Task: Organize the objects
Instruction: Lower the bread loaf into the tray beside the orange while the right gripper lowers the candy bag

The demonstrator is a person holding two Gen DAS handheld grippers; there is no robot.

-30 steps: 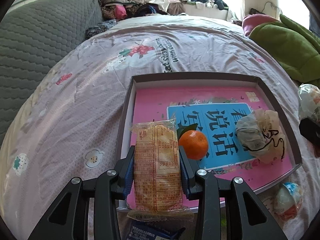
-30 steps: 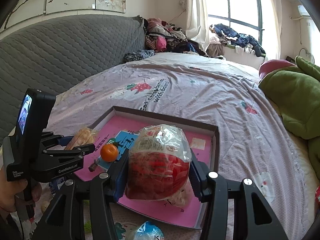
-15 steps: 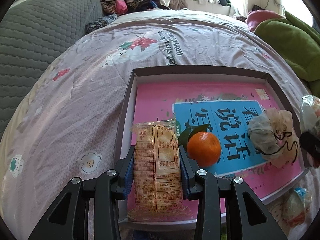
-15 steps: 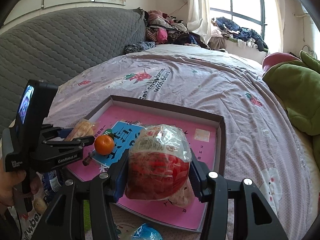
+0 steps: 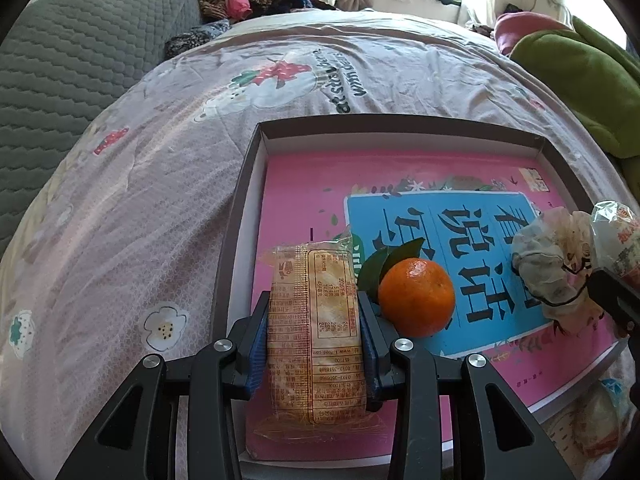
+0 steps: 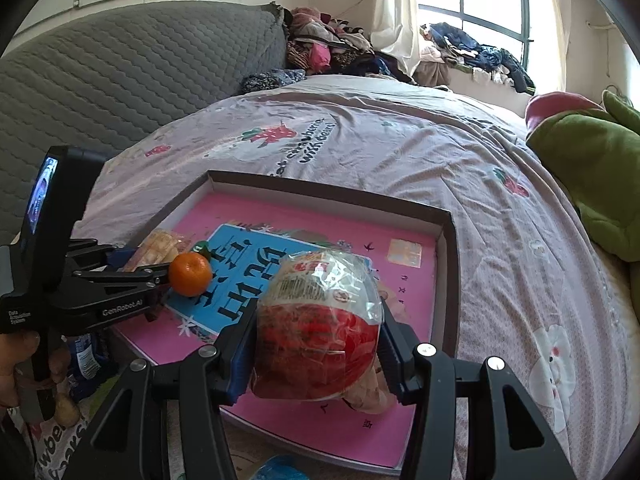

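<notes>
A shallow box tray (image 5: pixel 256 148) with a pink and blue printed floor lies on the bed; it also shows in the right wrist view (image 6: pixel 444 236). My left gripper (image 5: pixel 314 320) is shut on a yellow cracker packet (image 5: pixel 314 312) over the tray's near left corner. A tangerine (image 5: pixel 416 298) with leaves sits just right of it, and a crumpled plastic bag (image 5: pixel 548 264) lies further right. My right gripper (image 6: pixel 316 340) is shut on a red and white snack bag (image 6: pixel 320 320) above the tray's near side. The left gripper (image 6: pixel 132 268) appears there beside the tangerine (image 6: pixel 190 274).
The bed has a mauve flowered sheet (image 5: pixel 140 200). A grey quilted headboard (image 6: pixel 120 80) stands at left, a clothes pile (image 6: pixel 328 48) at the far end, a green blanket (image 6: pixel 592 160) at right. Wrapped snacks (image 5: pixel 596 416) and a blue packet (image 6: pixel 84 356) lie beside the tray's near edge.
Both grippers have moved forward and lower over the tray with their packets. The cracker packet now reaches past the near rim, close beside the tangerine.
</notes>
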